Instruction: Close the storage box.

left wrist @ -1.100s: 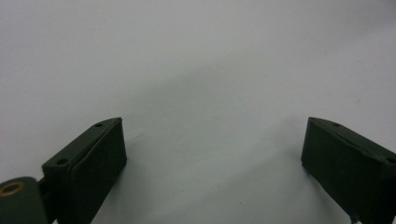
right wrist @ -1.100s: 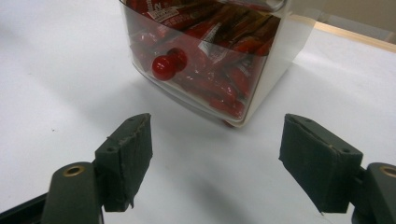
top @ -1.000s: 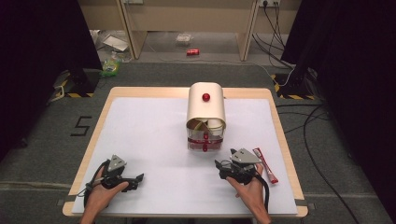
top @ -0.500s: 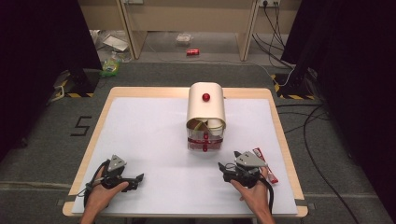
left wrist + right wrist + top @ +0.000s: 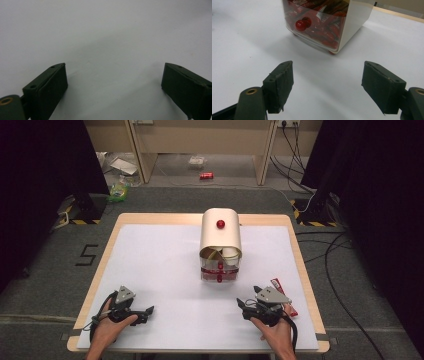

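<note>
Two black hand-held tools, the left gripper (image 5: 149, 310) and right gripper (image 5: 240, 302), each topped by a grey three-cornered plate, trailing a black cable, ending in blocky dark jaws with small screw holes and a brass-ringed pivot.

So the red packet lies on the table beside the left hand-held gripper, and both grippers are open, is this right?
Not quite. The red packet lies on the table beside the right hand-held gripper, not the left hand-held gripper; the high view shows it. Both grippers are indeed open, with the jaws standing wide apart in each gripper view.
</note>
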Available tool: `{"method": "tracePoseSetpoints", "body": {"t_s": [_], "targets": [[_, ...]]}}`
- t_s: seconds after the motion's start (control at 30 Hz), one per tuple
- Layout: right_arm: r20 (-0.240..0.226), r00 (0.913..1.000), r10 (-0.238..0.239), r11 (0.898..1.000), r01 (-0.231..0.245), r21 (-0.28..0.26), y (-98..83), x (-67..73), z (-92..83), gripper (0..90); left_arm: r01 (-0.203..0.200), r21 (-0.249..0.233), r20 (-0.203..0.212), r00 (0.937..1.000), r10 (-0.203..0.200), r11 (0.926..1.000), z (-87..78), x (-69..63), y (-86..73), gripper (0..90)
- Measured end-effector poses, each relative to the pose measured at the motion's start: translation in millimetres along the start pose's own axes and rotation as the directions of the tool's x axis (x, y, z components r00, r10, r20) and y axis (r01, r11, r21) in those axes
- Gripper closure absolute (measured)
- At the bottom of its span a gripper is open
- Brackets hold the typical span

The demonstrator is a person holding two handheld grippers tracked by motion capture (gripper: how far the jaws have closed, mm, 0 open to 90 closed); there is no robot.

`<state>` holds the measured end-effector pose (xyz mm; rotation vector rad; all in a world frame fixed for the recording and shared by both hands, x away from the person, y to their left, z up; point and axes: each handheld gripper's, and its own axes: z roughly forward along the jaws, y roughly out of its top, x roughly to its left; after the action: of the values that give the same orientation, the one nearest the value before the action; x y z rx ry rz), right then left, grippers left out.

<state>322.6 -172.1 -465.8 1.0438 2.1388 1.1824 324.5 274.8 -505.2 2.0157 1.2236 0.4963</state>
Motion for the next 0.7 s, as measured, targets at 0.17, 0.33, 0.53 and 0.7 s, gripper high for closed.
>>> {"method": "tracePoseSetpoints", "body": {"t_s": [0.17,0.33,0.53,0.7], "targets": [[-0.001,1.0,0.002,1.0,-0.002,0.001,-2.7,-0.6,-4.5,26.0,0.0,0.0,0.0,1.0,0.0,1.0,0.0,0.0,0.0,6.0],[-0.002,1.0,0.007,1.0,-0.007,0.001,-5.4,-2.3,-8.8,26.0,0.0,0.0,0.0,1.0,0.0,1.0,0.0,0.0,0.0,6.0],[-0.002,0.9999,0.012,1.0,-0.012,0.005,-9.2,-4.0,-13.9,25.6,0.0,0.0,0.0,1.0,0.0,1.0,0.0,0.0,0.0,5.9],[-0.007,0.9997,0.023,0.999,-0.023,0.024,-13.5,-5.2,-16.7,22.7,-0.001,0.001,-0.001,1.0,0.001,1.0,0.0,-0.1,0.0,6.0]]}}
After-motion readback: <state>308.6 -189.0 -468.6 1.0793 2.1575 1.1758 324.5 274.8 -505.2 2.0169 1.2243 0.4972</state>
